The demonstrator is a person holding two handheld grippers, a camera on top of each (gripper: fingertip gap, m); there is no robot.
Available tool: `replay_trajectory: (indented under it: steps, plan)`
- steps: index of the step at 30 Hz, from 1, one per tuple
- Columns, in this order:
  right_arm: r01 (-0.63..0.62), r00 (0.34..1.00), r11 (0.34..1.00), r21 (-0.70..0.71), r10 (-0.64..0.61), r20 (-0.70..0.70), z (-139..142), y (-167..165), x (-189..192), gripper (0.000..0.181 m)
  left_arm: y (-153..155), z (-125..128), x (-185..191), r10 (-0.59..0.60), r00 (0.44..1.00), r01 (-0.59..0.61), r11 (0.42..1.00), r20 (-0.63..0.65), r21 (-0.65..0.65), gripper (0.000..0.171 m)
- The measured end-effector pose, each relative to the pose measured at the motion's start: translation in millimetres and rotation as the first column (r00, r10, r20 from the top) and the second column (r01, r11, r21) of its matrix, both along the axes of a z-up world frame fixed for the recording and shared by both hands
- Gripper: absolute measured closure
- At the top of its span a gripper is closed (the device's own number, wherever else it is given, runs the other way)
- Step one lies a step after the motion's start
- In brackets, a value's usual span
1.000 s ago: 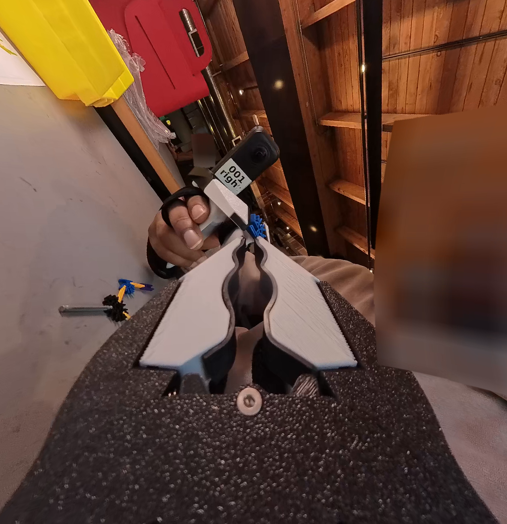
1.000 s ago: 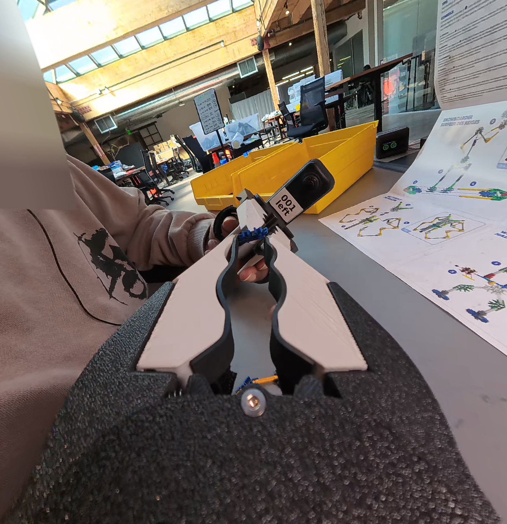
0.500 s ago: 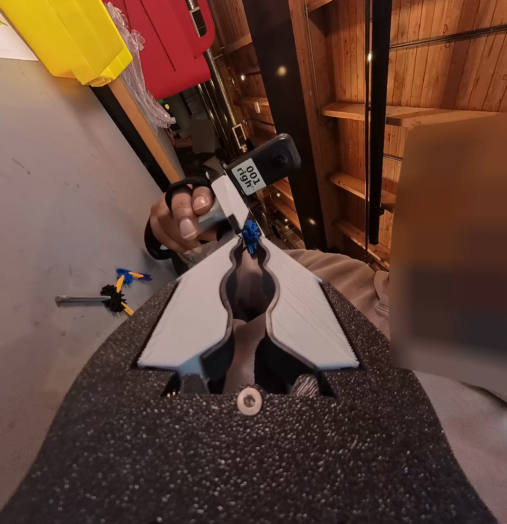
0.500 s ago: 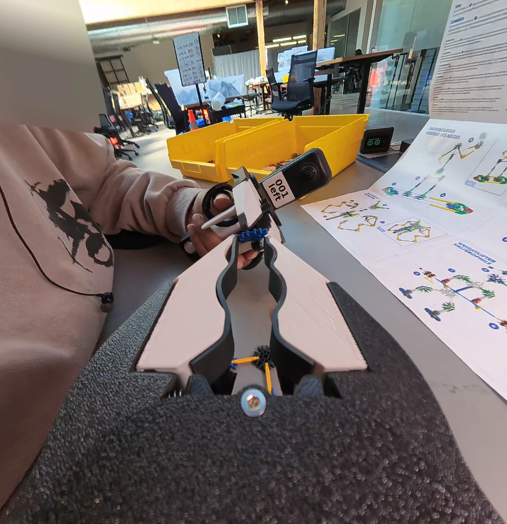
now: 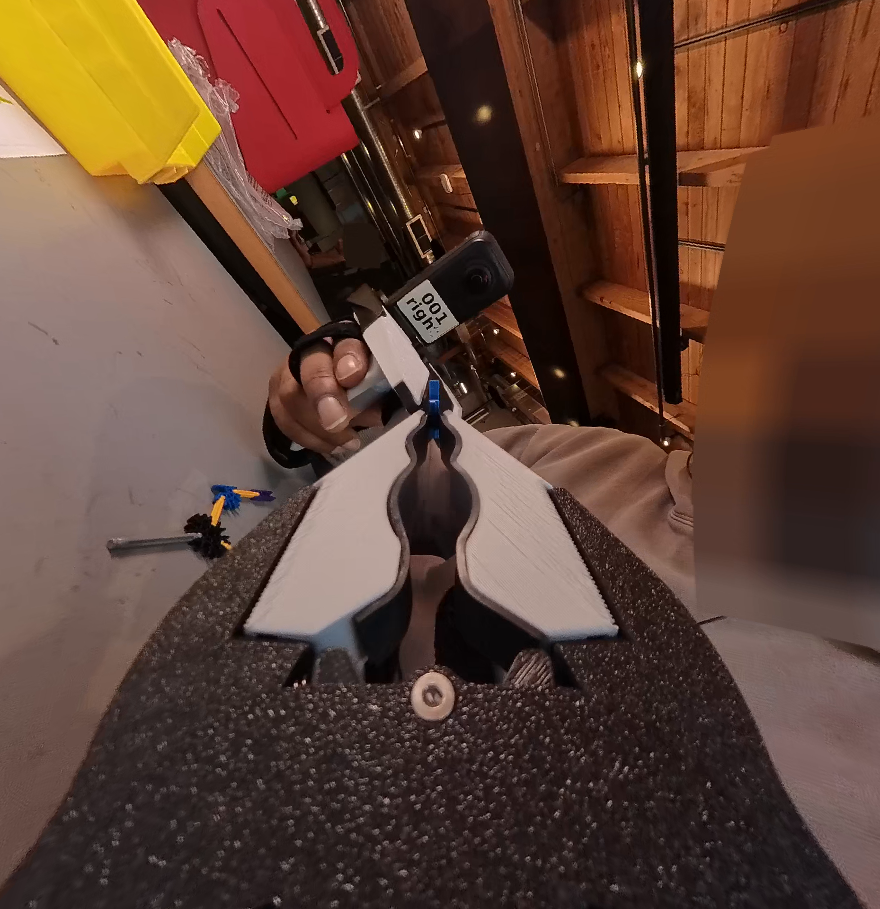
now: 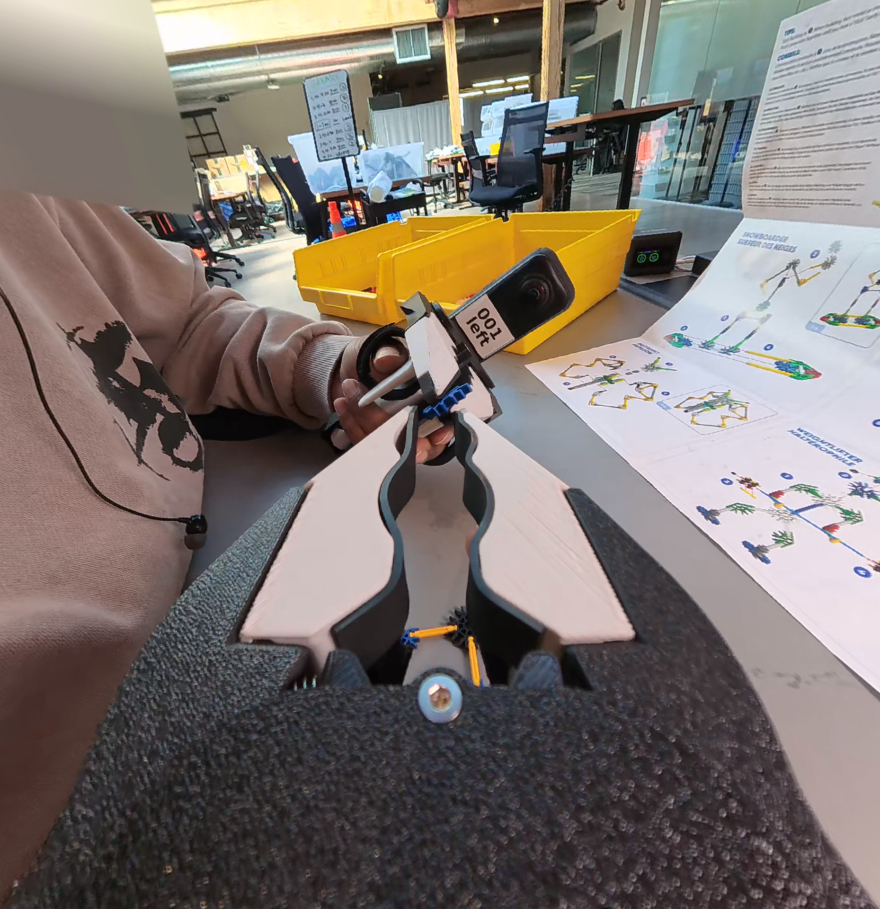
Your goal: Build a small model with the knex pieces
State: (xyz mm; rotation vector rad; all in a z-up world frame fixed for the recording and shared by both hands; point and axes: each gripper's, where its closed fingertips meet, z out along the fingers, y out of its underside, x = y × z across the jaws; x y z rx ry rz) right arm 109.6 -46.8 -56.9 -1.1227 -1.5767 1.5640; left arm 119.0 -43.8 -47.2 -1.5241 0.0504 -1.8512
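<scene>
Two pairs of tongs meet tip to tip above the desk (image 5: 83, 344). Your left tongs (image 5: 433, 418) are closed on a small blue connector (image 5: 433, 393), which stands edge-on. Your right tongs (image 6: 435, 420) are narrow and directly against it from the opposite side; I cannot tell if they grip. A small rod assembly (image 5: 206, 529) lies apart on the desk.

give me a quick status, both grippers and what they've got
Left gripper shut on blue connector. Right gripper at the same blue connector, grip unclear. Both up off grey table; small rod assembly lying below.
</scene>
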Motion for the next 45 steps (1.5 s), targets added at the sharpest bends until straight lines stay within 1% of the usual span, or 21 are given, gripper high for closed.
replay_trajectory:
  steps: [3,7,18,21,26,28,33,37,41,45]
  plan:
    - [0.000,1.000,1.000,-0.009,0.000,0.019,-2.6,0.0,-0.8,0.163,2.3,-3.5,-1.6,0.032,0.998,-0.030,0.999,-0.052,0.026,0.168]
    - [0.026,0.999,1.000,-0.013,-0.026,0.037,-5.6,4.0,-3.0,0.170,3.4,-7.2,-1.0,0.062,0.990,-0.054,0.996,-0.127,0.069,0.169]
    - [0.058,0.993,0.998,-0.023,-0.056,0.107,-14.6,10.3,-6.1,0.172,9.6,-16.3,-4.5,0.138,0.957,-0.109,0.986,-0.256,0.124,0.169]
    - [0.071,0.988,0.997,-0.011,-0.069,0.137,-20.6,13.2,-7.0,0.173,12.4,-22.3,-5.9,0.171,0.928,-0.128,0.981,-0.330,0.149,0.168]
    - [0.104,0.975,0.994,0.017,-0.105,0.194,-32.3,17.9,-9.7,0.179,19.6,-34.5,-12.2,0.245,0.849,-0.177,0.967,-0.468,0.185,0.165]
    - [0.109,0.973,0.993,0.038,-0.114,0.202,-35.1,18.0,-10.2,0.179,19.9,-37.4,-12.7,0.250,0.828,-0.177,0.966,-0.503,0.188,0.165]
    - [0.119,0.967,0.991,0.054,-0.128,0.220,-39.2,19.8,-10.9,0.179,21.5,-41.6,-13.8,0.266,0.795,-0.184,0.962,-0.545,0.203,0.165]
    - [0.122,0.964,0.991,0.059,-0.132,0.230,-41.5,20.5,-11.3,0.179,22.1,-44.2,-14.6,0.254,0.806,-0.183,0.966,-0.535,0.182,0.165]
    - [0.129,0.960,0.988,0.080,-0.144,0.240,-44.5,21.7,-11.5,0.179,22.5,-46.7,-15.1,0.257,0.794,-0.182,0.965,-0.552,0.188,0.165]
    - [0.137,0.955,0.985,0.106,-0.160,0.250,-48.0,23.4,-11.7,0.179,26.5,-45.2,-22.4,0.280,0.795,-0.218,0.960,-0.538,0.178,0.160]
